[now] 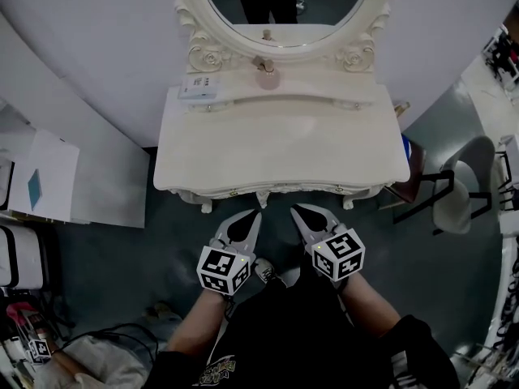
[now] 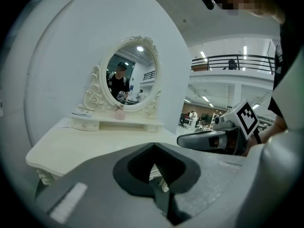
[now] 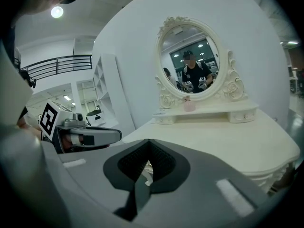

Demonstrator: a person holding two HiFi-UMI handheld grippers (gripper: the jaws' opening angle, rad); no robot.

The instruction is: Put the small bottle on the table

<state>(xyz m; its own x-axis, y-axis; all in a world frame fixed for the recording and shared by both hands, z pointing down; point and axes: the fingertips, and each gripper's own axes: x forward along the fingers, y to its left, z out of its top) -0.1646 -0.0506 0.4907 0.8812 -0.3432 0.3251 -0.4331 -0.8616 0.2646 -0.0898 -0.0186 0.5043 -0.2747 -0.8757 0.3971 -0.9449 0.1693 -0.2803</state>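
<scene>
The small pink bottle (image 1: 267,77) stands on the raised shelf of the white dressing table (image 1: 284,148), under the oval mirror (image 1: 285,6). It also shows as the bottle (image 2: 120,113) in the left gripper view and the bottle (image 3: 189,105) in the right gripper view. My left gripper (image 1: 252,215) and right gripper (image 1: 297,211) hang side by side just in front of the table's near edge, far from the bottle. Both are shut and hold nothing. The left gripper (image 2: 153,145) and right gripper (image 3: 148,141) point toward the table top.
A flat pale box (image 1: 199,86) lies on the shelf left of the bottle. A grey chair (image 1: 454,201) stands to the table's right. White boards with paper (image 1: 40,185) sit at the left, and cables (image 1: 97,335) lie on the floor at lower left.
</scene>
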